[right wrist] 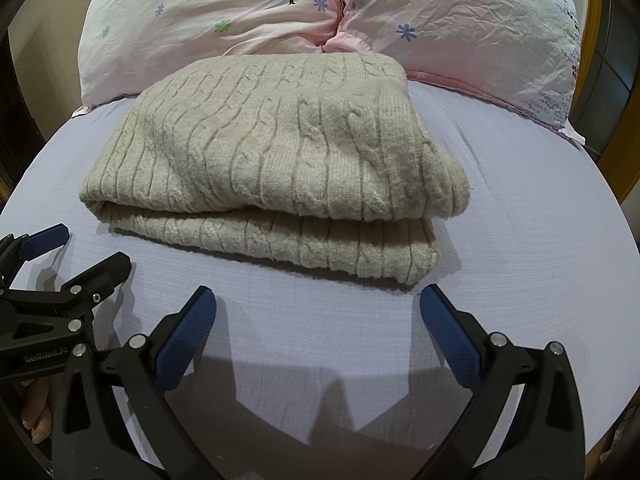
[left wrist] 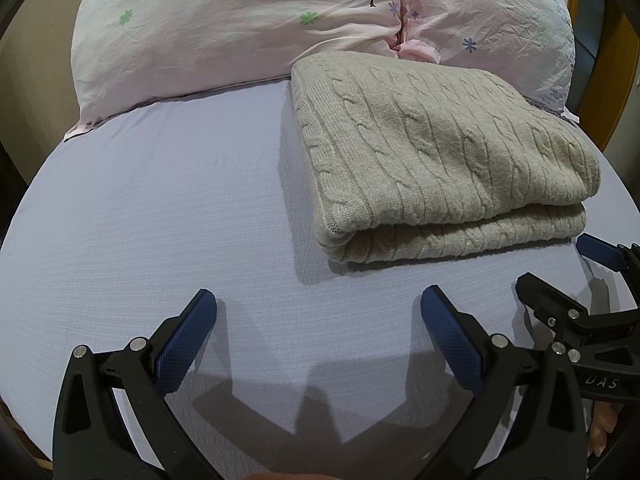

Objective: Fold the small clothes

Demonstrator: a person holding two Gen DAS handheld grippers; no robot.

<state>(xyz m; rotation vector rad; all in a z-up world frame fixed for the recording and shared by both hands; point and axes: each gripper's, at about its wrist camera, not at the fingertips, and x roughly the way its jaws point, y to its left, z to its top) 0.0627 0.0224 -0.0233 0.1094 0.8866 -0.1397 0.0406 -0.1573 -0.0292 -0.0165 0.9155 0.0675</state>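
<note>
A beige cable-knit sweater (left wrist: 440, 152) lies folded in a thick rectangle on the lilac bed sheet (left wrist: 160, 220); it also shows in the right wrist view (right wrist: 272, 168). My left gripper (left wrist: 318, 304) is open and empty, over bare sheet just in front and left of the sweater. My right gripper (right wrist: 318, 304) is open and empty, just in front of the sweater's near edge. Each gripper shows in the other's view: the right one (left wrist: 560, 272) at the right edge, the left one (right wrist: 80, 252) at the left edge, both open.
Two pink flowered pillows (left wrist: 240, 28) (right wrist: 460, 24) lie behind the sweater at the head of the bed. Bare sheet (right wrist: 520, 220) stretches left and right of the sweater. A wooden frame (left wrist: 616, 64) stands past the bed's right side.
</note>
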